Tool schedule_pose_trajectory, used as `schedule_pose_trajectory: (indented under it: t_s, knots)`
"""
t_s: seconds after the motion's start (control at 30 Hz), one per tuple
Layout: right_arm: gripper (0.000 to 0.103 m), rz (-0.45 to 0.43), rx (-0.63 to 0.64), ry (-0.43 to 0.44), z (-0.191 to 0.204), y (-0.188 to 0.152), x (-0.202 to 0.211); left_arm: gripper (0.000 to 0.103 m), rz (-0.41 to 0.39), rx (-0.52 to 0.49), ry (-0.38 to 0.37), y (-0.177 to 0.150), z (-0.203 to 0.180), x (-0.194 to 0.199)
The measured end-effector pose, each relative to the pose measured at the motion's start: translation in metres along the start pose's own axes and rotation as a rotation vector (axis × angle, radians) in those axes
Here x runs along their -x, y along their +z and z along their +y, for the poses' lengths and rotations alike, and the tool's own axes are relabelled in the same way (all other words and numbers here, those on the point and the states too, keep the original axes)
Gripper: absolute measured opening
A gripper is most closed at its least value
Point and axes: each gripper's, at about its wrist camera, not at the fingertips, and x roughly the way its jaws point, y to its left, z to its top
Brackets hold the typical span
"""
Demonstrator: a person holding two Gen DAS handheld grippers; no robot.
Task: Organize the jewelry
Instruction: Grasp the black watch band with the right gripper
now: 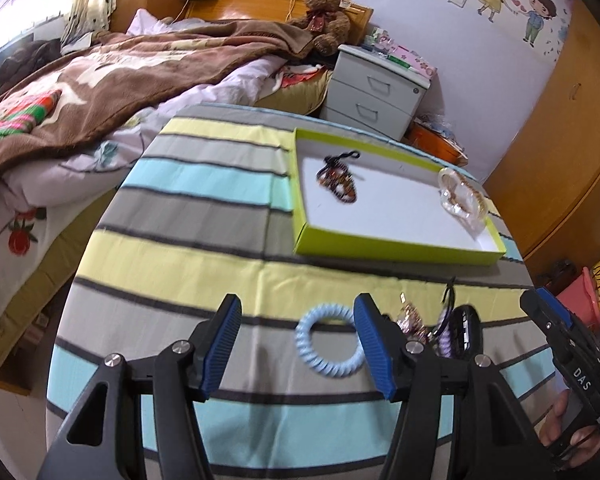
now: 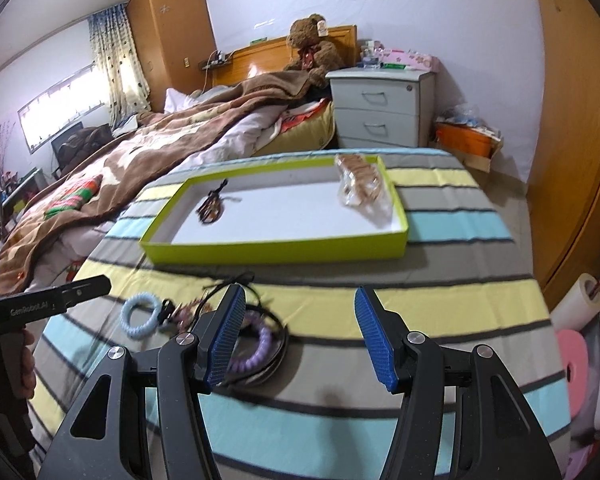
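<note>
On the striped cloth-covered worktop (image 1: 204,264), the left hand-held gripper (image 1: 298,344) hangs with its blue pads spread and nothing between them but the pale blue spiral hair tie (image 1: 328,344) lying below on the cloth. The right hand-held gripper (image 2: 300,340) is likewise spread and empty, just right of a purple spiral hair tie (image 2: 256,350) and black bands. Farther off, the shallow lime-green cardboard tray (image 2: 276,250) holds a dark beaded bracelet (image 2: 212,206) at its left and a bagged gold-coloured bracelet (image 2: 360,184) at its far right corner.

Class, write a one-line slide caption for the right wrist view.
Open right gripper above a striped tablecloth, hair ties nearby, green tray beyond holding two jewelry pieces.
</note>
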Motion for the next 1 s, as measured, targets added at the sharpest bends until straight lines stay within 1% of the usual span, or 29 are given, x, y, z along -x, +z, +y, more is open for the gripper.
schedule_pose_trajectory:
  t_s: [0.1, 0.17, 0.43, 0.53, 0.57, 0.63, 0.67, 0.73, 0.83, 0.93, 1.0]
  knots:
    - [0.058, 0.013, 0.001, 0.019, 0.005, -0.008, 0.000, 0.060, 0.002, 0.008, -0.005, -0.006, 0.006, 0.001]
    - [0.058, 0.026, 0.000, 0.048, 0.009, -0.011, -0.001, 0.060, 0.008, 0.012, -0.004, -0.010, 0.009, 0.000]
    - [0.058, 0.067, 0.072, 0.089, 0.035, -0.025, -0.009, 0.061, 0.031, 0.036, -0.004, -0.021, 0.021, -0.005]
    - [0.058, 0.088, 0.077, 0.138, 0.041, -0.026, -0.018, 0.060, 0.035, 0.035, -0.006, -0.024, 0.023, -0.006]
    - [0.057, 0.100, 0.074, 0.142, 0.042, -0.026, -0.021, 0.060, 0.038, 0.035, -0.006, -0.025, 0.024, -0.006]
    - [0.051, 0.124, 0.064, 0.139, 0.045, -0.025, -0.030, 0.060, 0.043, 0.035, -0.012, -0.026, 0.023, -0.007]
    - [0.050, 0.129, 0.070, 0.136, 0.047, -0.025, -0.033, 0.060, 0.047, 0.036, -0.015, -0.027, 0.023, -0.008]
    - [0.041, 0.143, 0.083, 0.117, 0.050, -0.026, -0.037, 0.060, 0.052, 0.033, -0.021, -0.028, 0.023, -0.009]
    - [0.031, 0.151, 0.110, 0.102, 0.054, -0.028, -0.040, 0.060, 0.061, 0.031, -0.020, -0.030, 0.022, -0.010]
    - [0.023, 0.160, 0.126, 0.087, 0.055, -0.030, -0.042, 0.060, 0.061, 0.030, -0.019, -0.030, 0.022, -0.010]
    - [0.021, 0.155, 0.132, 0.073, 0.055, -0.030, -0.040, 0.061, 0.062, 0.028, -0.018, -0.030, 0.021, -0.010]
